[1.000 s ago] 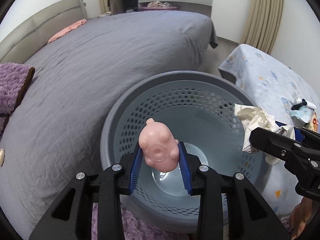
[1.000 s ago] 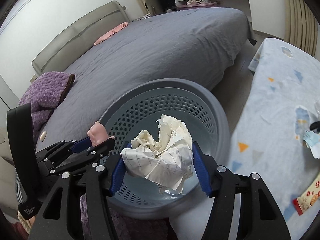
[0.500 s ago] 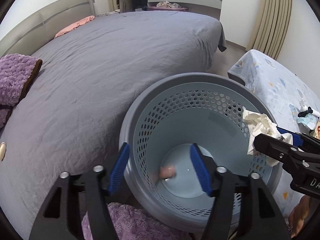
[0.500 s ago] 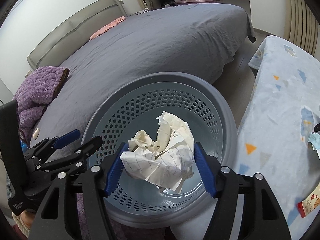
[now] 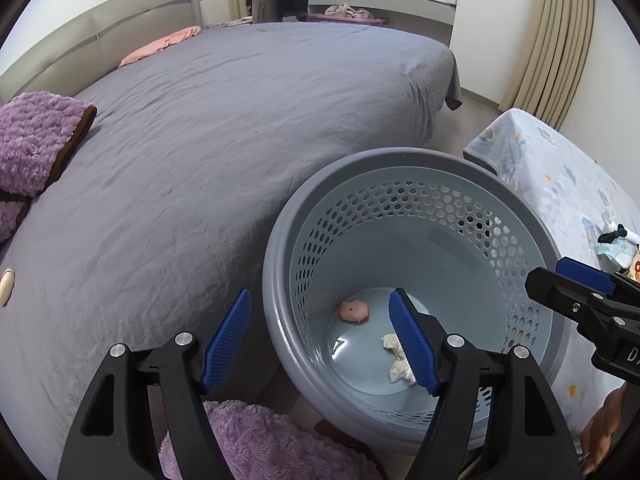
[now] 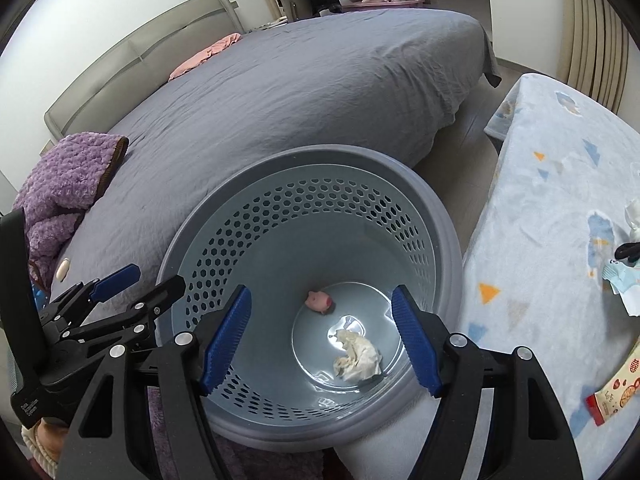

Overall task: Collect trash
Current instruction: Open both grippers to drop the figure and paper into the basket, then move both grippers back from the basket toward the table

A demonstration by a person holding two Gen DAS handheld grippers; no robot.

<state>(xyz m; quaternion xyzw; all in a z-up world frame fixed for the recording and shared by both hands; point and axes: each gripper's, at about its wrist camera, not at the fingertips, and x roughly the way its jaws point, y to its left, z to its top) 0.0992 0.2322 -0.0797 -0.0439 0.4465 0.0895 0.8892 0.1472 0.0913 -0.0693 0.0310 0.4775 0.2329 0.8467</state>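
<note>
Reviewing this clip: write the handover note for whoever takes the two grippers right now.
Left gripper: jaws opening, nothing between them, beside and over the basket rim.
Right gripper: open, empty, above the basket.
Done: pink toy and crumpled paper lie on the basket floor, apart.
Left: on the patterned cover, a snack wrapper and small scraps at the right edge.

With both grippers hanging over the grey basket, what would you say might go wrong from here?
1. The left gripper, jaws opening and empty, straddles the perforated basket rim; dipping lower might knock the basket.
2. The right gripper sits close beside it, so they might collide.
3. Wrappers remain on the patterned cloth; reaching across might nudge the basket.
</note>
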